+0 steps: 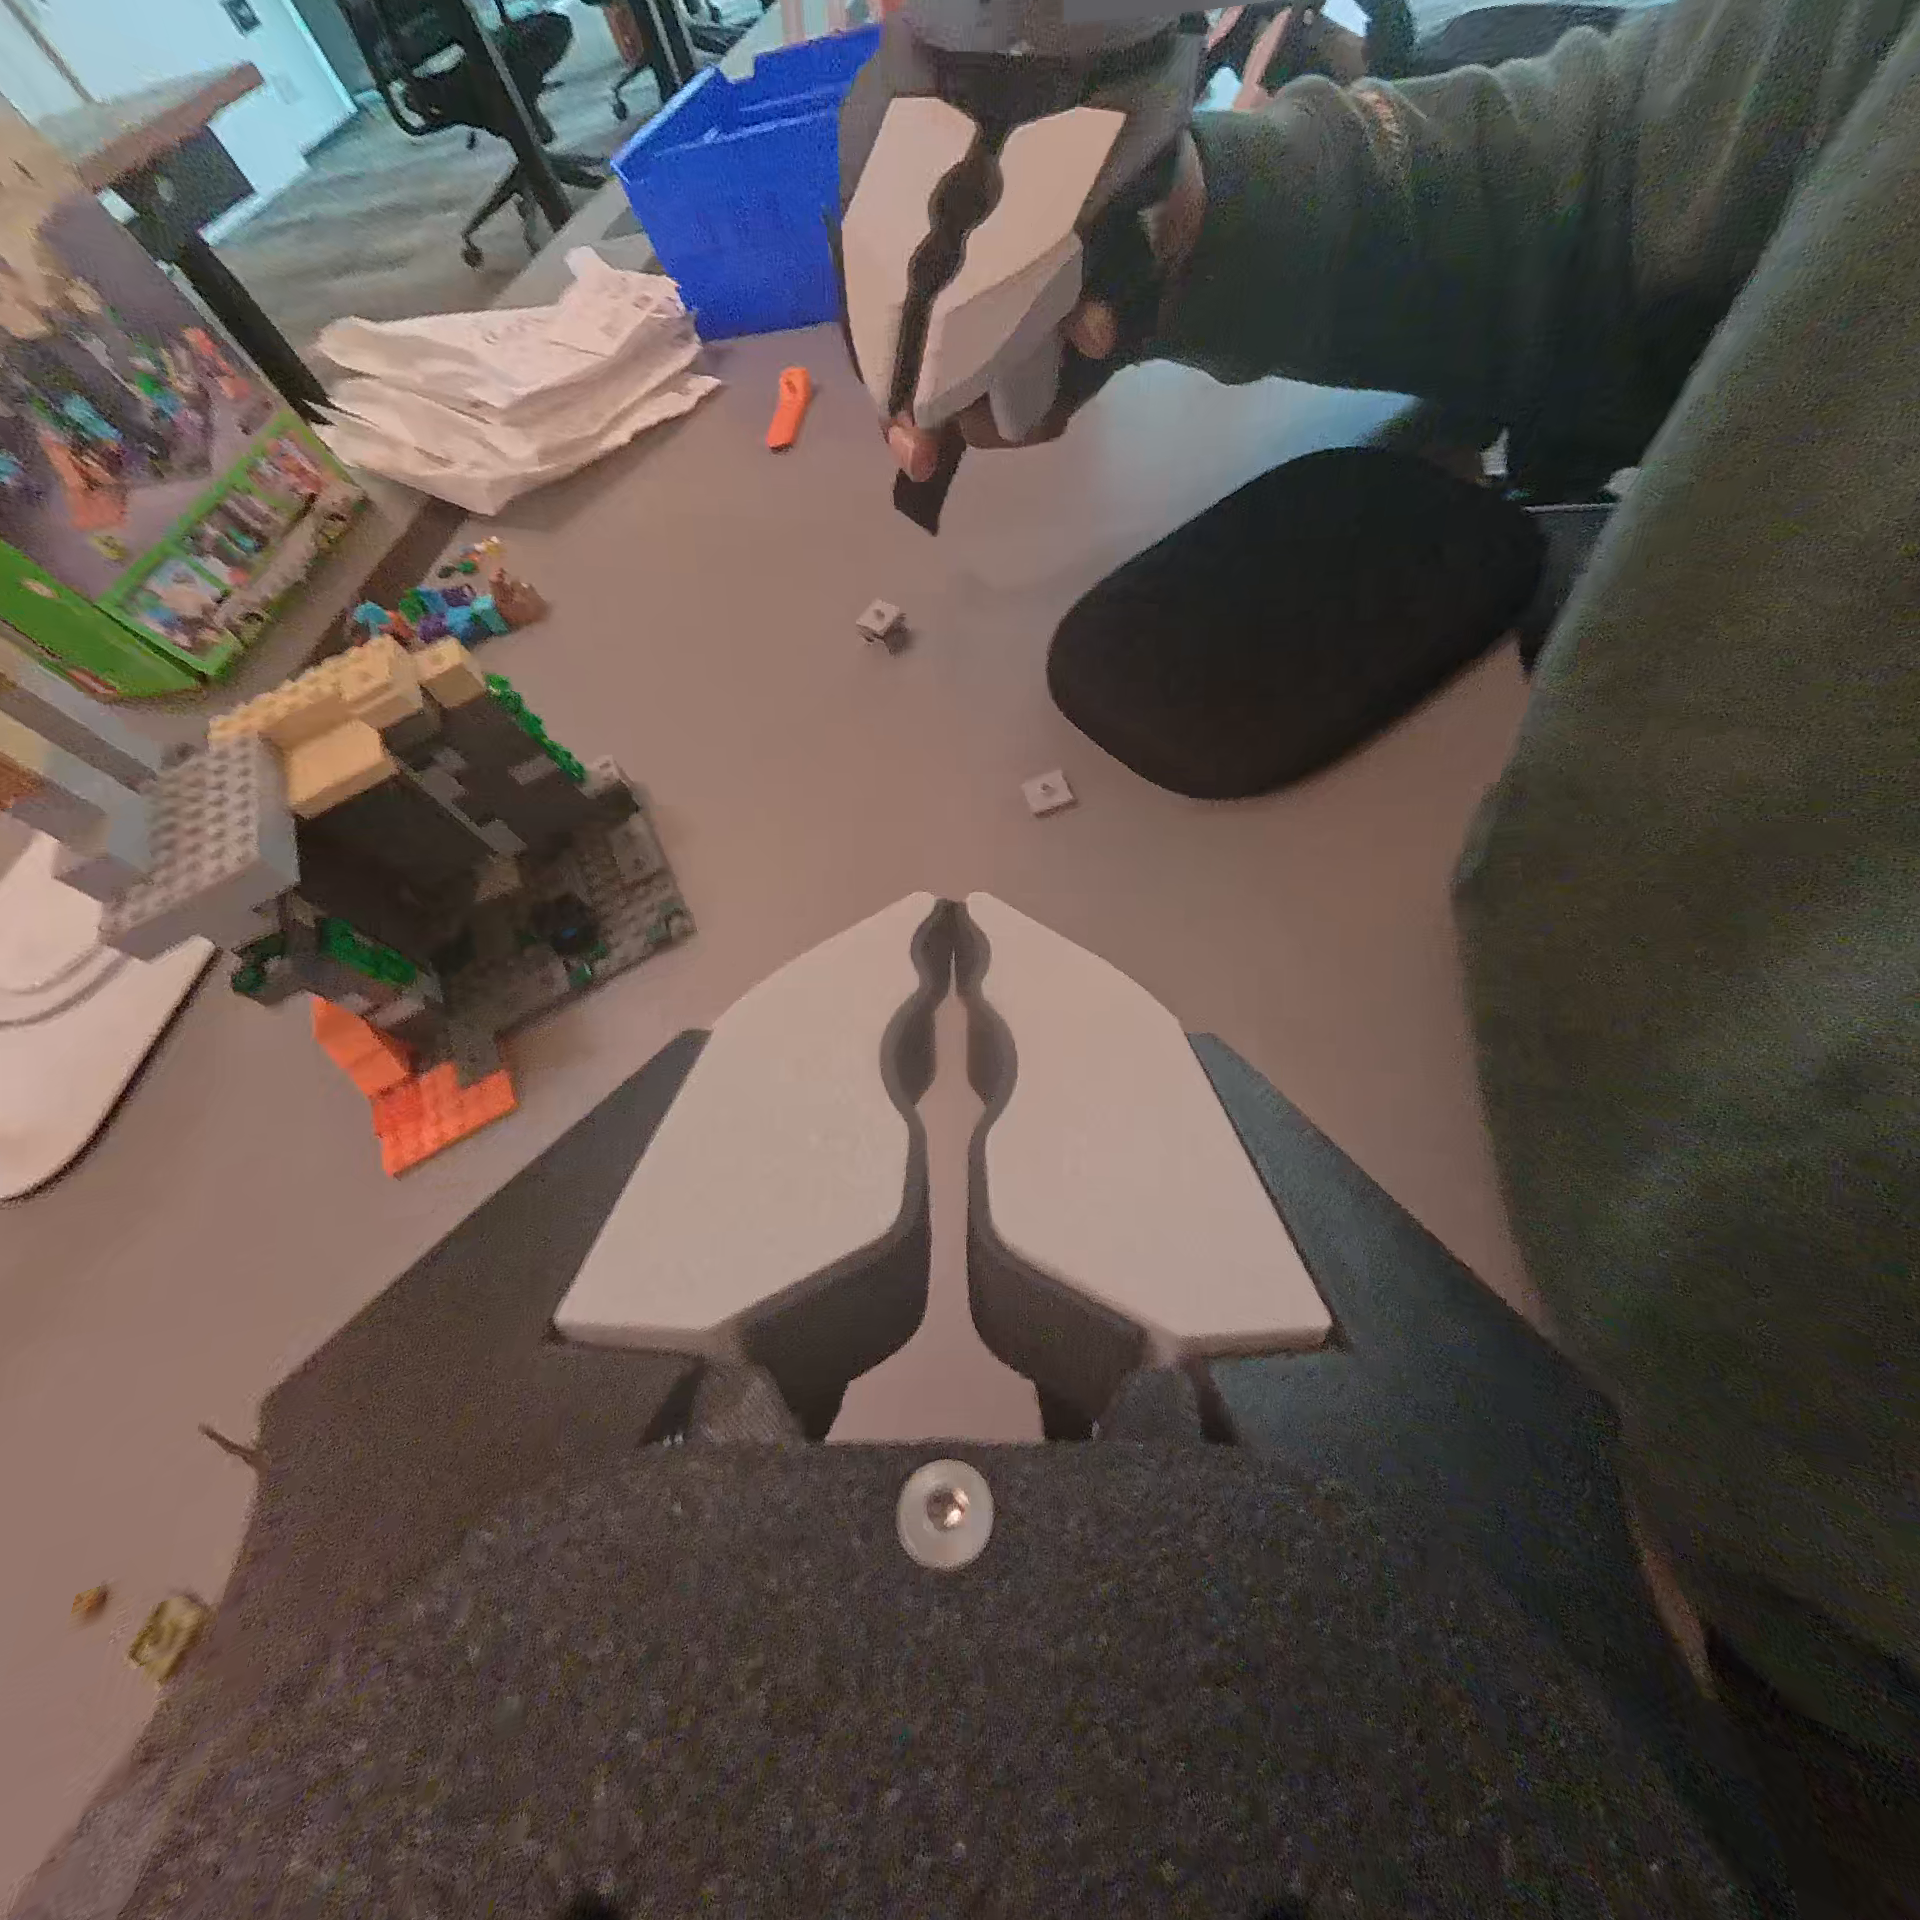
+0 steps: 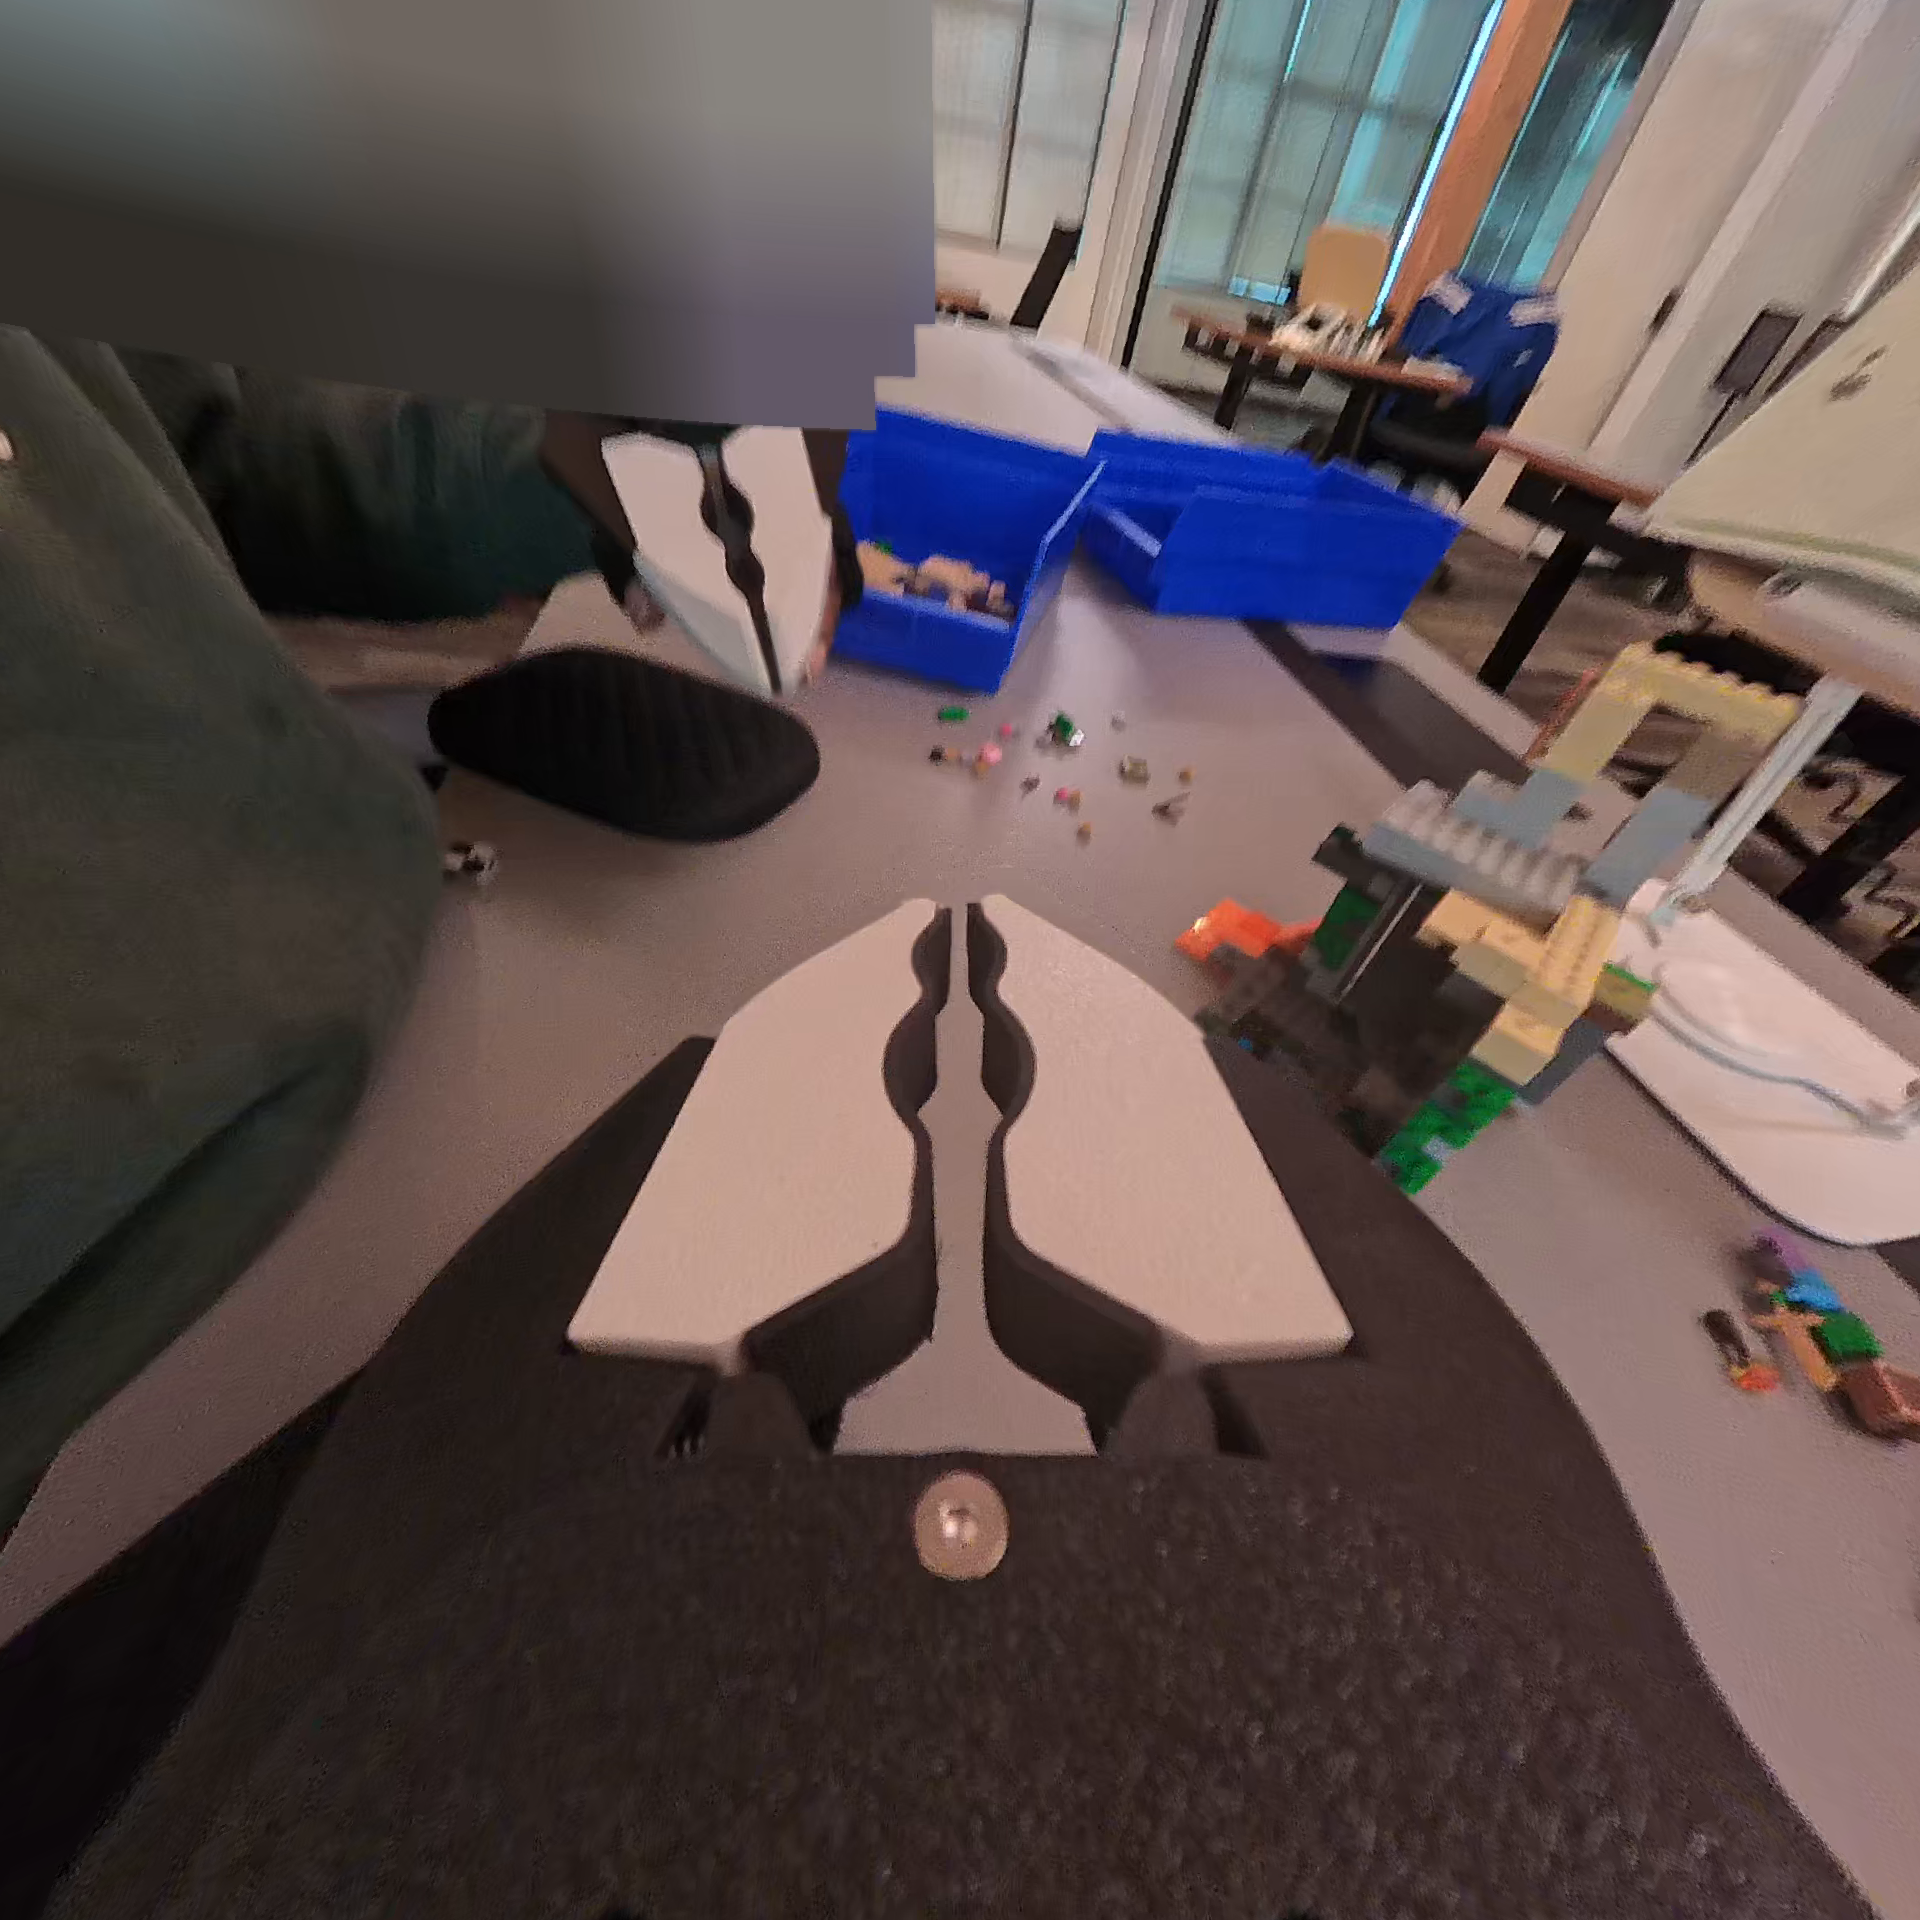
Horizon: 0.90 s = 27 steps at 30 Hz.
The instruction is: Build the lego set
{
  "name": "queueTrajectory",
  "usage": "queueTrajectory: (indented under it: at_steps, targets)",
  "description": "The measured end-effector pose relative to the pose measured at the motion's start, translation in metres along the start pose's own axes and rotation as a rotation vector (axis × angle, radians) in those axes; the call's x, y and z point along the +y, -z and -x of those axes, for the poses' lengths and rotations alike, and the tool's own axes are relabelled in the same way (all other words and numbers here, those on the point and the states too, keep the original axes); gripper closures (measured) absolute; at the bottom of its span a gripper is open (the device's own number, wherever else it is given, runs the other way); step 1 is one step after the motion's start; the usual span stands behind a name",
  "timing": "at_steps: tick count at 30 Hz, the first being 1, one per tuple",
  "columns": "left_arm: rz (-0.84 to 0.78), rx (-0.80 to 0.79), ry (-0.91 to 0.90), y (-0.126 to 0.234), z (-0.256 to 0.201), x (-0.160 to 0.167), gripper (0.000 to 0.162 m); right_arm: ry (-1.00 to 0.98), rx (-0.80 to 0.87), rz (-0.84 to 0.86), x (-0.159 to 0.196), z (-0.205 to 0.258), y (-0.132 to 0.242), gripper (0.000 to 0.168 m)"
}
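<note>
The partly built lego model (image 1: 416, 862), grey, tan, black and green with an orange base, stands on the grey table left of my left gripper (image 1: 951, 904). That gripper is shut and empty, just above the table. My right gripper (image 1: 914, 426) hangs farther back in the left wrist view, shut on a small pink and black piece (image 1: 920, 468). In the right wrist view my right gripper (image 2: 958, 909) shows only a narrow slit between its tips, and the piece is hidden. The model (image 2: 1507, 935) stands to its right. The left gripper (image 2: 774, 675) shows far off.
Two small grey pieces (image 1: 881, 620) (image 1: 1046, 792) lie between the grippers. A black pad (image 1: 1288, 623), blue bins (image 2: 956, 561), scattered small pieces (image 2: 1039, 758), paper bags (image 1: 499, 384), an orange tool (image 1: 787, 407), the set's box (image 1: 135, 468) and figure parts (image 2: 1818, 1340) lie around. A green sleeve (image 1: 1714, 935) fills the right. Some 15 cm of space lies between my two pairs of fingers.
</note>
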<state>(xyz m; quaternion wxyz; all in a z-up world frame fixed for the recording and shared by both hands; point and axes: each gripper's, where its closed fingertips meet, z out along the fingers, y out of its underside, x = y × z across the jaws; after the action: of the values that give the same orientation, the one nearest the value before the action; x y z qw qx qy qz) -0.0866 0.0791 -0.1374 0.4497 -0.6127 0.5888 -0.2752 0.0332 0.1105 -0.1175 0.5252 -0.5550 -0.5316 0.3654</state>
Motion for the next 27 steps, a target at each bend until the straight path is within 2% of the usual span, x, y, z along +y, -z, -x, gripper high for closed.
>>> queueTrajectory:
  at_steps: [1,3,7,12,16,20,27]
  targets:
    - [0.012,0.021,0.013,0.006,-0.005,0.004,0.162,0.001,-0.009,0.031,0.007,0.003,-0.002,0.165]
    - [0.062,0.075,0.033,0.02,-0.022,0.017,0.151,-0.005,-0.035,0.068,0.019,0.012,-0.006,0.165]
    - [0.244,0.238,0.054,0.044,-0.077,0.058,0.147,-0.029,-0.069,0.085,0.033,0.019,-0.013,0.166]
    - [0.39,0.335,0.036,0.045,-0.127,0.096,0.136,-0.037,-0.1,0.062,0.028,0.021,-0.023,0.168]
    - [0.423,0.31,0.012,0.03,-0.129,0.105,0.135,-0.007,-0.118,0.091,0.028,0.029,-0.027,0.168]
    - [0.472,0.327,-0.024,0.019,-0.13,0.113,0.146,0.01,-0.125,0.133,0.037,0.036,-0.024,0.168]
    - [0.434,0.232,-0.018,-0.01,-0.08,0.094,0.146,-0.012,-0.093,0.163,0.045,0.027,-0.022,0.168]
